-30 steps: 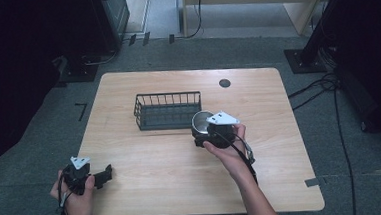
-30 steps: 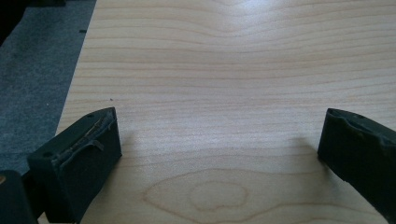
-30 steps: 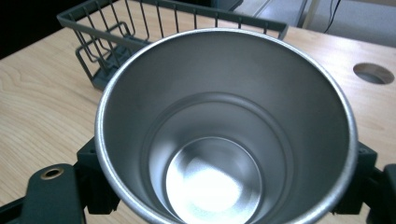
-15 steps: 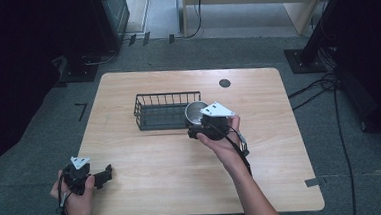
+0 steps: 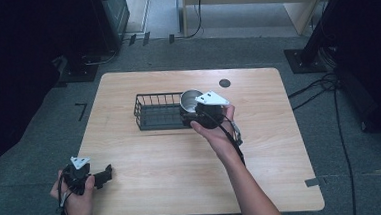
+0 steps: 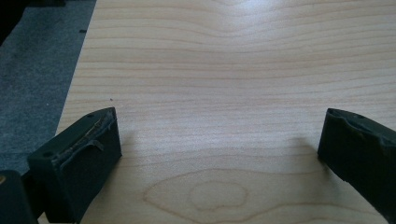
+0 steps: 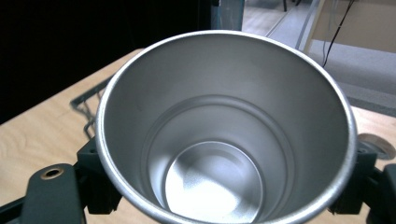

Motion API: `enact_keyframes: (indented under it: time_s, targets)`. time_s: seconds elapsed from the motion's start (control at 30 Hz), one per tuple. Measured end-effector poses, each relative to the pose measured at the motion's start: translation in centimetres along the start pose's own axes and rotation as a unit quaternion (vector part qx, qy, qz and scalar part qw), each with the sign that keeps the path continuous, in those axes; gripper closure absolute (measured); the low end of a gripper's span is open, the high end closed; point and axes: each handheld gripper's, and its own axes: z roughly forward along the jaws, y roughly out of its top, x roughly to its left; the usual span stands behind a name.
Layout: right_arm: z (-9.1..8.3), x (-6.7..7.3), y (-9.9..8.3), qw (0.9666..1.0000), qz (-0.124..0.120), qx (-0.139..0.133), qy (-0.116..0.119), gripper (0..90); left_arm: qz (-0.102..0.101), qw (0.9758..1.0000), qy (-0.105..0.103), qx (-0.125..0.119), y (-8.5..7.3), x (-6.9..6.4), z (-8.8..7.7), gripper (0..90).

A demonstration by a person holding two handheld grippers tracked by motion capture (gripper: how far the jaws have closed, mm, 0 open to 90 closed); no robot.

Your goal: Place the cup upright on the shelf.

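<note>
A shiny metal cup (image 5: pixel 190 100) hangs in the air at the right end of the black wire basket (image 5: pixel 153 111), mouth tilted up toward me. My right gripper (image 5: pixel 189 118) is shut on it. In the right gripper view the empty cup (image 7: pixel 224 135) sits between the two jaws, its inside bare metal. My left gripper (image 5: pixel 105 174) rests at the table's near left corner, pointing right. In the left gripper view its black fingers (image 6: pixel 77 161) stand wide apart over bare wood, so it is open.
The wooden table (image 5: pixel 261 148) has a round dark grommet (image 5: pixel 224 83) near its far right edge. Grey carpet surrounds it, with dark stands and cables on the floor at right (image 5: pixel 327 86). The basket interior (image 5: pixel 155 118) looks empty.
My right gripper has lifted the cup and carried it left and farther away, up to the basket's right end. The left gripper has stayed in place.
</note>
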Motion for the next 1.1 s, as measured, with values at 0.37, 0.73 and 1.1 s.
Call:
enact_keyframes:
  time_s: [0.37,0.73,1.1]
  targets:
    - [3.4,-0.1,1.8,0.9999,0.003,0.0,-0.013,18.0,0.0,1.0,0.0,0.001,0.0,0.0,0.0,0.0]
    - [6.7,-0.3,1.0,0.9992,0.008,0.031,-0.025,18.0,0.001,1.0,0.0,0.001,0.0,0.0,0.0,0.0]
    - [8.4,-0.2,-0.2,0.9978,0.009,0.062,-0.021,17.9,0.0,1.0,0.0,0.001,0.0,0.0,0.0,0.0]
